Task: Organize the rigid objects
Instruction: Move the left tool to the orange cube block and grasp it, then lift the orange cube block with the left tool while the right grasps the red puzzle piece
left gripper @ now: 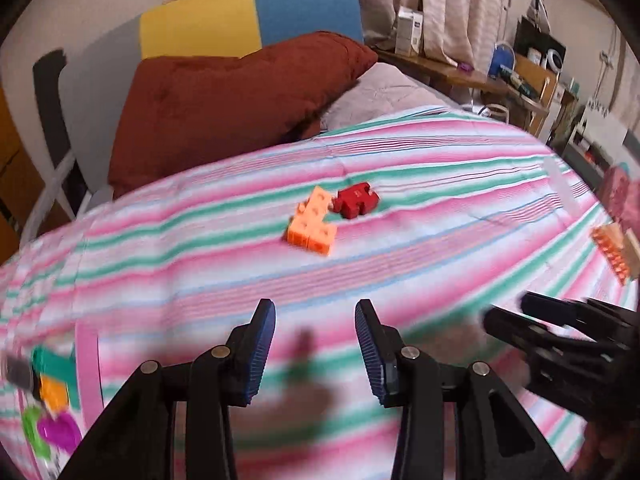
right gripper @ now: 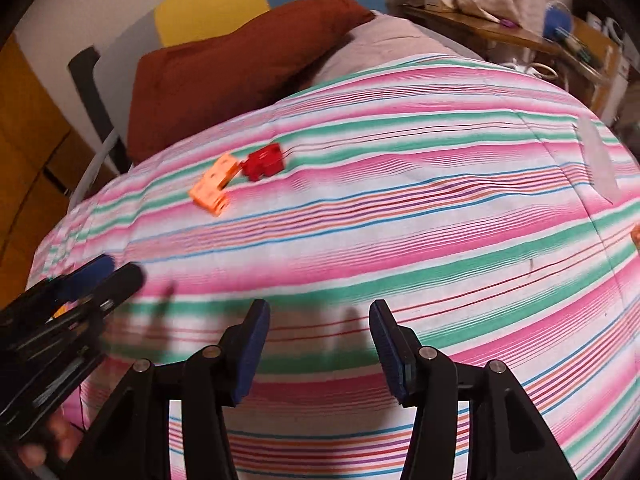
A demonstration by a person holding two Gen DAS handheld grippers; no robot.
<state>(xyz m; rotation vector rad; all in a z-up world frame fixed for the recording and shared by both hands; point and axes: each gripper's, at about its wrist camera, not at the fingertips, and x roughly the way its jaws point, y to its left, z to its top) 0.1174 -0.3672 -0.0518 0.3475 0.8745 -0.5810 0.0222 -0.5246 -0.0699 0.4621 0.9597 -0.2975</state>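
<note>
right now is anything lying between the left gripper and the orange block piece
Nothing: in the left wrist view only bare striped bedspread separates the open left gripper from the orange block piece.

The left gripper [left gripper: 315, 320] points steeply down, its two blue-padded fingers [left gripper: 262, 354] apart with nothing between them. The right gripper [right gripper: 320, 320] tilts down likewise, its fingers [right gripper: 250, 350] also parted and empty. In the left wrist view the right gripper [left gripper: 504, 316] shows blurred at the right edge, just beside the left; in the right wrist view the left gripper [right gripper: 120, 274] shows blurred at the lower left, with the fingers of the hand [right gripper: 44, 440] gripping it at the bottom corner.
</note>
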